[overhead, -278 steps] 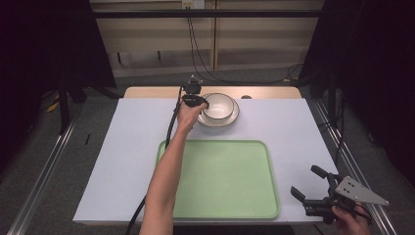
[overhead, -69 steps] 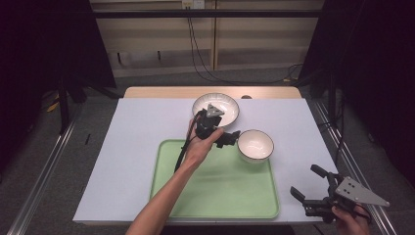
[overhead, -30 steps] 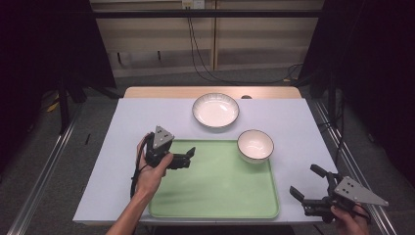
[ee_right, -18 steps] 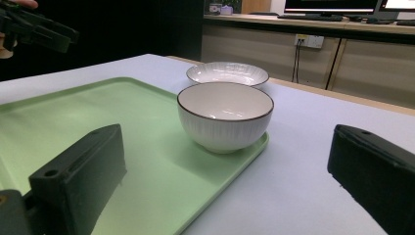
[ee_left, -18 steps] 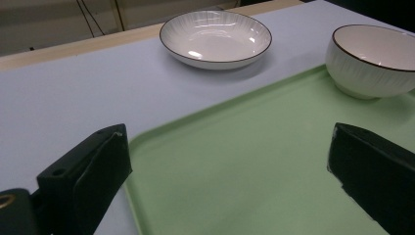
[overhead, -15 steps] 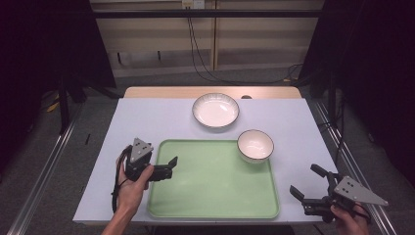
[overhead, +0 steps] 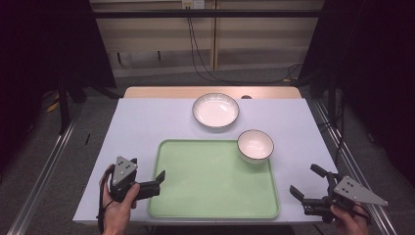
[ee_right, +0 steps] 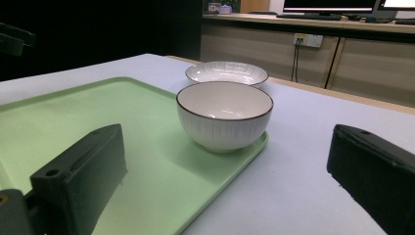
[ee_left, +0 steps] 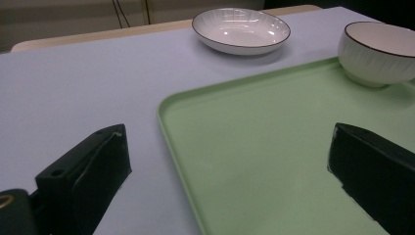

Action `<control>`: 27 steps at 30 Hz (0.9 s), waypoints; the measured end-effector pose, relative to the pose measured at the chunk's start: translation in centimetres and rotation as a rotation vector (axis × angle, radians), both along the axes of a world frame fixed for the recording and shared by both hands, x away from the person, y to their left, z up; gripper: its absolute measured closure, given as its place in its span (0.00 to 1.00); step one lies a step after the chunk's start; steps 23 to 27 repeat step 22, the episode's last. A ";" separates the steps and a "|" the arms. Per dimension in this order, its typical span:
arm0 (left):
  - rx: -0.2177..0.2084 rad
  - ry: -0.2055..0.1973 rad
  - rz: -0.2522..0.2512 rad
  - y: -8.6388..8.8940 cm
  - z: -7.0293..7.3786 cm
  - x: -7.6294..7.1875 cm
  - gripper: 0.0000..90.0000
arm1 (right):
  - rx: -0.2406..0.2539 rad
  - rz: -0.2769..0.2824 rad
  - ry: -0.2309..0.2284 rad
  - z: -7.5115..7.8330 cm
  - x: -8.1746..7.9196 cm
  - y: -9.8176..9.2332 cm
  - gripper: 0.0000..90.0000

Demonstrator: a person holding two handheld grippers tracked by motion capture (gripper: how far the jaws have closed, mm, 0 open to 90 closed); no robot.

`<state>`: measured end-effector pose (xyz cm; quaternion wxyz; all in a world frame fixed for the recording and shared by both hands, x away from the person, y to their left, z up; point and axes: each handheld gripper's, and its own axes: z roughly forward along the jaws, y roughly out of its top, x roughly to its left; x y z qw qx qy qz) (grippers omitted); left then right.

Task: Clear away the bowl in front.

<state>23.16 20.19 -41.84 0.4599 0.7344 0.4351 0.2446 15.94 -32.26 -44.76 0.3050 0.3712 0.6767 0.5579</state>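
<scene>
A white bowl with a dark rim (overhead: 255, 145) stands upright in the far right corner of the green tray (overhead: 215, 196). Beyond it on the table rests a shallow white plate (overhead: 215, 110), nothing in it. My left gripper (overhead: 157, 183) is open at the tray's near left edge, holding nothing. In the left gripper view its jaws stand wide over the tray's (ee_left: 274, 161) left rim, with the plate (ee_left: 241, 30) and bowl (ee_left: 377, 51) far ahead. My right gripper (overhead: 306, 181) is open off the tray's near right corner, facing the bowl (ee_right: 224, 115).
A pale lilac sheet (overhead: 147, 127) covers the table, with a wooden strip (overhead: 161, 92) along the far edge. Metal rails (overhead: 44, 171) run beside the table on both sides. Cables (overhead: 205, 54) hang behind it.
The left gripper carried the bowl off the plate to the tray's far right corner, let it go, and drew back to the near left. The right gripper has stayed put.
</scene>
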 end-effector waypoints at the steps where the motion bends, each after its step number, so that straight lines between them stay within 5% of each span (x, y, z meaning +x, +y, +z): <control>1: -0.005 0.003 0.005 0.3 -0.1 -0.1 0.02 | -0.001 0.000 0.000 0.0 0.0 0.0 0.00; 3: -0.005 0.030 -0.007 0.9 -0.1 -0.3 0.03 | -0.001 0.000 -0.001 0.0 0.0 0.0 0.00; 8: -0.009 -0.006 0.058 2.3 -0.8 -1.8 0.02 | 0.012 -0.010 0.008 0.0 0.0 0.1 0.00; 12: -0.046 -0.002 0.061 2.8 -1.3 -2.4 0.02 | 0.006 -0.002 0.003 0.1 -0.1 0.1 0.00; 27: -0.080 -0.014 0.067 2.9 -1.2 -2.3 0.02 | 0.013 -0.023 0.013 0.0 0.1 -0.2 0.01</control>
